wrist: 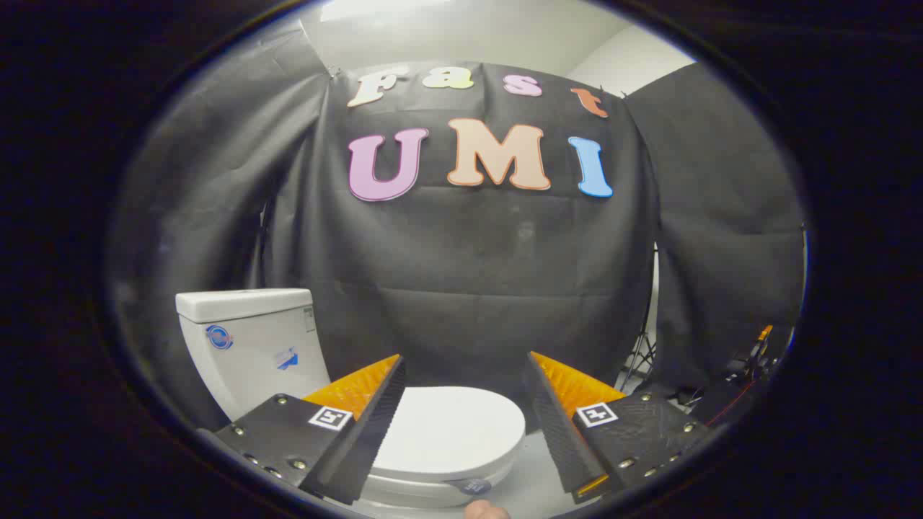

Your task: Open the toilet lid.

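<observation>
Between spread gripper [465,382] fingers: toilet lid [451,432] closed, untouched.

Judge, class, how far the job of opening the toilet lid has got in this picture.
Nothing looks done: the toilet lid lies flat and closed on the bowl, in front of the tank. In hand: the tongs are open, fingers spread wide, with the lid between and just ahead of them, neither finger touching it. Left: reach the lid's front edge, catch it, and swing it up towards the tank.
</observation>
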`<action>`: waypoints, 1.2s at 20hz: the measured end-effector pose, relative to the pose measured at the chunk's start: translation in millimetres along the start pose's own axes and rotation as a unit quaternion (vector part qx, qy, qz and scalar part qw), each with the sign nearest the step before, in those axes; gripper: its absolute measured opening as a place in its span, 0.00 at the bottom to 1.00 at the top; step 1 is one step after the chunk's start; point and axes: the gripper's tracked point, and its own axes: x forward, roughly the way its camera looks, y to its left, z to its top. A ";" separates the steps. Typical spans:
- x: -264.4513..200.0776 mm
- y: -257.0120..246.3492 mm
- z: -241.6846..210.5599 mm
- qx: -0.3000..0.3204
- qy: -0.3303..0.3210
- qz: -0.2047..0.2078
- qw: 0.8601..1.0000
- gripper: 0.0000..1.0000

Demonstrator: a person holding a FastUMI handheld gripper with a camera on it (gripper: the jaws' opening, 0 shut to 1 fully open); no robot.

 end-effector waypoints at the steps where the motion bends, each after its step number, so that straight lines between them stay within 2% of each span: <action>1: -1.5 -1.3 -0.1 0.005 0.001 -0.001 1.000 0.97; 13: -1.4 15.5 -3.1 -0.030 -0.005 0.008 0.999 0.97; 24: -1.2 6.0 -3.7 -0.016 -0.002 -0.004 1.000 0.97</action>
